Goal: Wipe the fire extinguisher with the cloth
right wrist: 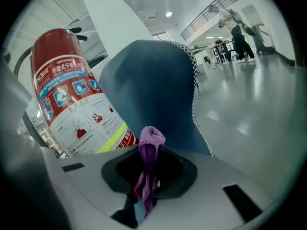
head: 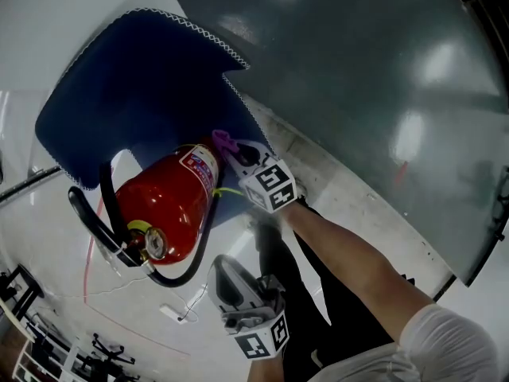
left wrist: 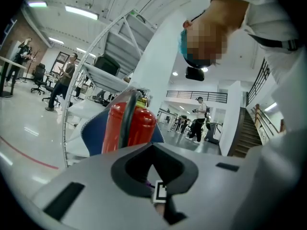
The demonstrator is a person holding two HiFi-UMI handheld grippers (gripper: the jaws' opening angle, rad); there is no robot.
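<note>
- Black handle (head: 91, 217): it sticks out at the far left of the fire extinguisher's (head: 171, 209) valve end.
- Blue sheet (head: 119, 94): it has a white zigzag stitched edge and lies behind the extinguisher's body, spreading above and to the left of it in the head view.
- Fire extinguisher: the red cylinder points its valve end towards your head camera. A round pressure gauge (head: 153, 243) sits at that end. A black hose (head: 187, 269) loops from the valve round the lower side of the body. A white printed label (head: 200, 164) with a yellow-green band wraps the far end.
- Left gripper (head: 219, 275): it sits below the extinguisher, just beside the hose loop and apart from the red body. Its jaws are pressed together with nothing between them. Its own view looks up along the extinguisher.
- Cloth (head: 224, 142): purple and bunched, it stands up out of your right gripper, just beside the extinguisher's labelled end. The views do not confirm whether it touches the cylinder.
- Right gripper (head: 235, 151): it sits at the right of the extinguisher's far end. Its jaws are clamped on the cloth, with a tuft above them and a tail hanging below.
- Grey panel (head: 358, 70): a large, glossy surface well to the right of the extinguisher, beyond the blue sheet's edge.
</note>
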